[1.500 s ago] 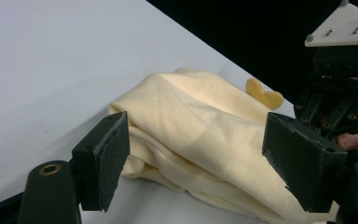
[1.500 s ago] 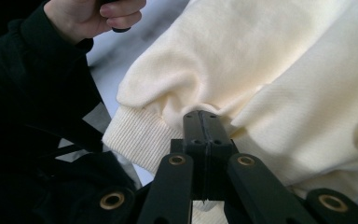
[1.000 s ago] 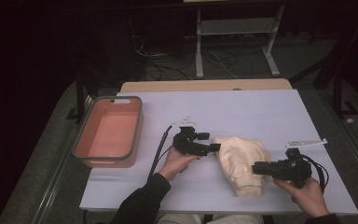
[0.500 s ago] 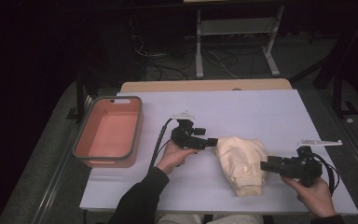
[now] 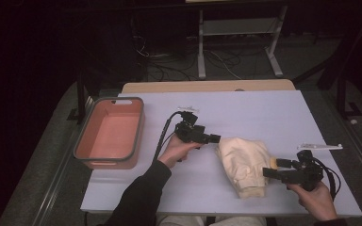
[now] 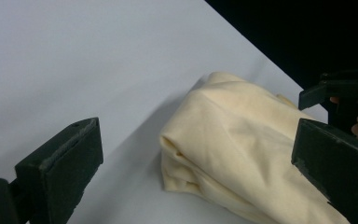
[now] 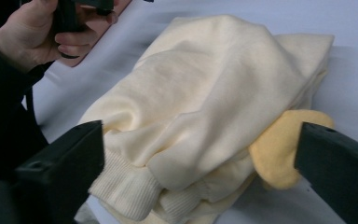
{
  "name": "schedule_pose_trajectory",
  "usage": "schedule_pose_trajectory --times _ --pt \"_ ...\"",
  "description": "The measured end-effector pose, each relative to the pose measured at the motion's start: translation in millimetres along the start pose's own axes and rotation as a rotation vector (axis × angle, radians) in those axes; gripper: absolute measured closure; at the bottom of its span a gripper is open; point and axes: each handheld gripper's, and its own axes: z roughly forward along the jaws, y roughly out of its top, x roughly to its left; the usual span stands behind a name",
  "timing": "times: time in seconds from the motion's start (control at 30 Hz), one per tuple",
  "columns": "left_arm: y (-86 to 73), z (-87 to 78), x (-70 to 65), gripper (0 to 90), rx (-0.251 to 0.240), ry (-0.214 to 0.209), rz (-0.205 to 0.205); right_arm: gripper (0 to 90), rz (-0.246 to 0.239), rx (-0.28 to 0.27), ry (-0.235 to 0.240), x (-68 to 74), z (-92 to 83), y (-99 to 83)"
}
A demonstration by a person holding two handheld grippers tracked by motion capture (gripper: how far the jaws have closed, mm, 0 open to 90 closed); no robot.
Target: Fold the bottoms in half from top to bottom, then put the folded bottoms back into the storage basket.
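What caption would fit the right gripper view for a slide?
Open right gripper facing a folded cream sweater on the white table.

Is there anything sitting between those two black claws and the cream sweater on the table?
Nothing visible does. The folded cream sweater lies on the bare white table. The left gripper sits at its upper left edge, the right gripper at its right edge. Both have just been opening, their jaws wide and pressing on nothing.

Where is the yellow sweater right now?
In the high view the sweater lies bundled on the white table, near its front edge, between the left gripper and the right gripper, well right of the pink bin.
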Motion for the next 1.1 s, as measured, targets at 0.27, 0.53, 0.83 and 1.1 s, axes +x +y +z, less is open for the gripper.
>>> schedule_pose_trajectory --times 0.27,0.53,0.83,1.1 --pt "-8.3 15.7 8.0 1.6 0.042 -0.016 -0.032 0.0 0.042 0.002 -0.017 -2.8 3.7 -6.3" --pt "-14.5 27.5 7.0 1.6 0.098 -0.005 -0.031 0.0 0.075 0.06 -0.042 -1.7 9.7 -12.7" --pt "-22.1 37.9 6.7 1.6 0.135 -0.005 -0.042 0.0 0.1 0.102 -0.044 -4.8 14.4 -14.9" --pt "-24.1 40.0 7.2 1.4 0.129 -0.009 -0.053 2.7 0.116 0.133 -0.024 -5.1 17.2 -16.2"
